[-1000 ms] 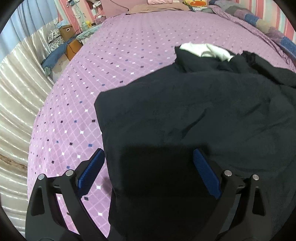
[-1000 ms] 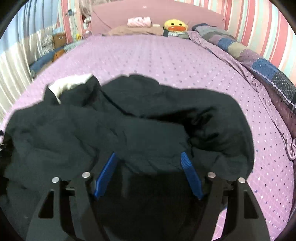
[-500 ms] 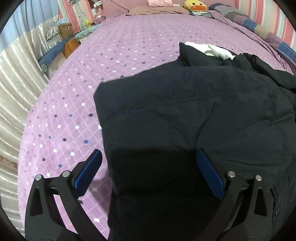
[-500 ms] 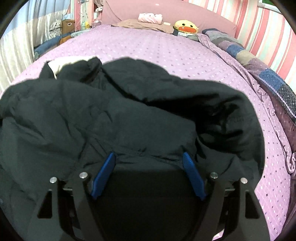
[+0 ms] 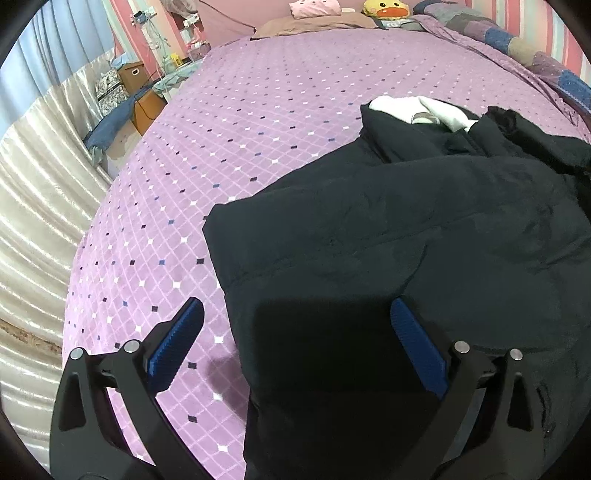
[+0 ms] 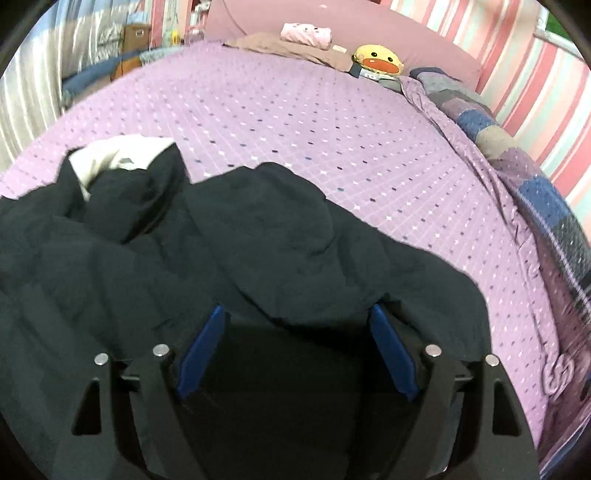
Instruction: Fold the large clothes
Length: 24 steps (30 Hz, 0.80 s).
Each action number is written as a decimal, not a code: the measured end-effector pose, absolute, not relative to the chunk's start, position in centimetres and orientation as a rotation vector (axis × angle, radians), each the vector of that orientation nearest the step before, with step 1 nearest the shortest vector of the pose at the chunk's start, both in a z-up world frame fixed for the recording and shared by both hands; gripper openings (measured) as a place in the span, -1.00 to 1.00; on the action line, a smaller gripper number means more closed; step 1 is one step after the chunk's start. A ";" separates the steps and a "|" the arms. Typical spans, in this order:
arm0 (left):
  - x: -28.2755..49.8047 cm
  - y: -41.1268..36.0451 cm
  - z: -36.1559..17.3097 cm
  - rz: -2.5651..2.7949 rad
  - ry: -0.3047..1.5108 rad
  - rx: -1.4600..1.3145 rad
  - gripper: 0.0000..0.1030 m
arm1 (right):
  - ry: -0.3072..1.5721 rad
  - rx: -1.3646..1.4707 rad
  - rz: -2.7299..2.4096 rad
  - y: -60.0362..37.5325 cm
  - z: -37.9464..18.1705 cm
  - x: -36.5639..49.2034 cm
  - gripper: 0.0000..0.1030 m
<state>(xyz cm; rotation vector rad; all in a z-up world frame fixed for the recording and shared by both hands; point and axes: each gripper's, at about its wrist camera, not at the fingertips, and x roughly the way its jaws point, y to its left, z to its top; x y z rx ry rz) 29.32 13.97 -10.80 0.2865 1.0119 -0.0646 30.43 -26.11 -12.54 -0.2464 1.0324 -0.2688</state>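
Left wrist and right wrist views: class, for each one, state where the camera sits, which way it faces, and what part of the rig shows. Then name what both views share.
Left wrist: on the left gripper, facing along its open blue fingers over the black garment, whose left edge lies on the purple bedspread.
Right wrist: on the right gripper, open, over the black garment, facing the headboard.
Shared: garment, its white lining, bedspread, duck plush.
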 end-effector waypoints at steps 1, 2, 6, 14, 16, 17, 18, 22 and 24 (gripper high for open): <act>29.4 14.0 -11.0 -0.064 1.015 0.288 0.94 | 1.041 -0.264 -0.274 -26.1 -12.8 30.9 0.57; 29.4 14.2 -11.0 -0.065 1.018 0.286 0.94 | 1.048 -0.277 -0.278 -26.1 -12.9 31.1 0.57; 30.0 14.7 -11.3 -0.066 1.029 0.260 0.94 | 1.068 -0.343 -0.297 -26.1 -13.6 32.1 0.59; 30.1 14.6 -11.4 -0.070 1.020 0.264 0.94 | 1.062 -0.404 -0.295 -25.4 -13.0 33.2 0.68; 30.1 14.4 -11.4 -0.072 1.018 0.265 0.94 | 1.031 -0.416 -0.281 -24.6 -12.2 32.8 0.68; 30.2 14.4 -11.4 -0.073 1.017 0.267 0.94 | 1.028 -0.420 -0.274 -24.3 -12.0 32.7 0.69; 30.2 14.3 -11.4 -0.075 1.015 0.270 0.94 | 1.027 -0.425 -0.269 -24.1 -11.9 32.7 0.69; 30.4 14.1 -11.3 -0.087 1.014 0.269 0.94 | 1.021 -0.429 -0.243 -23.5 -11.3 32.8 0.69; 30.6 14.1 -11.3 -0.092 1.014 0.267 0.94 | 0.994 -0.402 -0.229 -23.4 -10.4 32.7 0.69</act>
